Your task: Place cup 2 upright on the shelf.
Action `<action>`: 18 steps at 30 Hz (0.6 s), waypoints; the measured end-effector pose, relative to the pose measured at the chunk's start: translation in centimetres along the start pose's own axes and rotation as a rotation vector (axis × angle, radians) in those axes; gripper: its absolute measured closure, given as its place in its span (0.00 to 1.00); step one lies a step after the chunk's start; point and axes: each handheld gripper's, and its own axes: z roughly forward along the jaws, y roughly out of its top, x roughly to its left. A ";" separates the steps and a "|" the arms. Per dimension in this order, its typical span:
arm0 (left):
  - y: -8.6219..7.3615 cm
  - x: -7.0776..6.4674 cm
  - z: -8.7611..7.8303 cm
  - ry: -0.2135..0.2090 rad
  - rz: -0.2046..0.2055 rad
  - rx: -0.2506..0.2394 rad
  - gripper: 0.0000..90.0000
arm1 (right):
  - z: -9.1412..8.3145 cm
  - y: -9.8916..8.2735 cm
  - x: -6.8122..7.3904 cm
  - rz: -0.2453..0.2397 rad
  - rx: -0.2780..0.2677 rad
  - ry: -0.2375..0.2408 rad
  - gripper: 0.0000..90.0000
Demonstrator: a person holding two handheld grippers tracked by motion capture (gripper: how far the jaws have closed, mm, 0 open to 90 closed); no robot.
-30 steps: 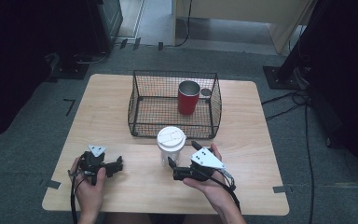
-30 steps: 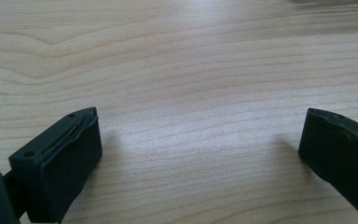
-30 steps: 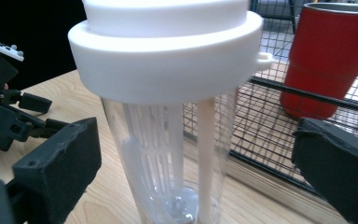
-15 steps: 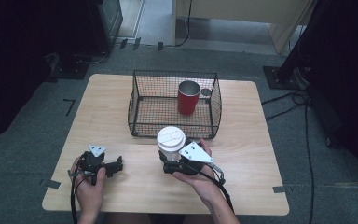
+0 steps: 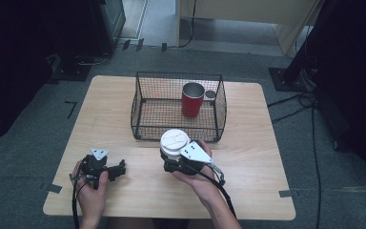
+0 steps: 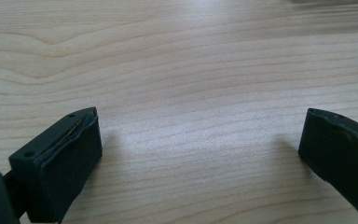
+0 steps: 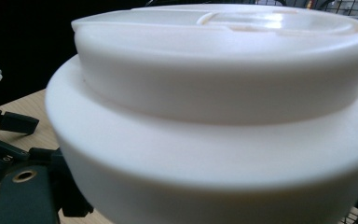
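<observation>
1. A cup with a white lid [image 5: 174, 141] stands upright on the wooden table [image 5: 248, 157], just in front of the wire basket's near wall.
2. The right gripper [image 5: 171, 162] is at the cup's body below the lid; its jaws have just been closing with the cup between them, and they now grip it.
3. In the right gripper view the lid [image 7: 214, 93] looms very close.
4. The wire basket [image 5: 140, 102] holds a red cup [image 5: 192, 99], upright, towards its far right corner.
5. The left gripper [image 5: 116, 169] rests near the table's front left, well apart from the cup, jaws wide apart over bare wood with nothing between them.
</observation>
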 end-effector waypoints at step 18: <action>0.0 0.0 0.0 -0.002 0.001 -0.001 0.00 | -0.5 0.9 0.2 0.006 -0.063 0.024 0.18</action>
